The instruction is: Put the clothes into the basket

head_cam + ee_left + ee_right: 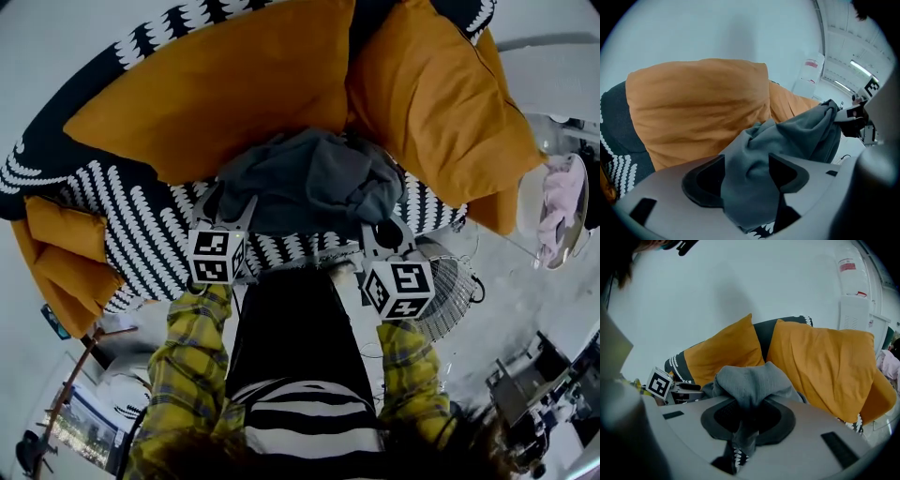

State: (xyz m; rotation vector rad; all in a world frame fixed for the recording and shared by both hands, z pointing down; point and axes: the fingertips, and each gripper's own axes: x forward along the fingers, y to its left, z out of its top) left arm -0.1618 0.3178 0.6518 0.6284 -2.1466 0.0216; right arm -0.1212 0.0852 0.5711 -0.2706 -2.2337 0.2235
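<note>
Grey crumpled garment (309, 183): right gripper (747, 412) pinches it, left gripper (747, 176) gapes around it.

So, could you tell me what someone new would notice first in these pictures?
Two big orange cushions lean on a black-and-white patterned sofa, filling the top of the head view. In front of them is a crumpled gray garment; the right gripper is clamped on a fold of it, while the left gripper has its jaws open with the cloth between them.

Black-white patterned sofa (150, 234), orange cushions (225, 84), plain white wall (717, 282) behind, pale floor (525, 319).
</note>
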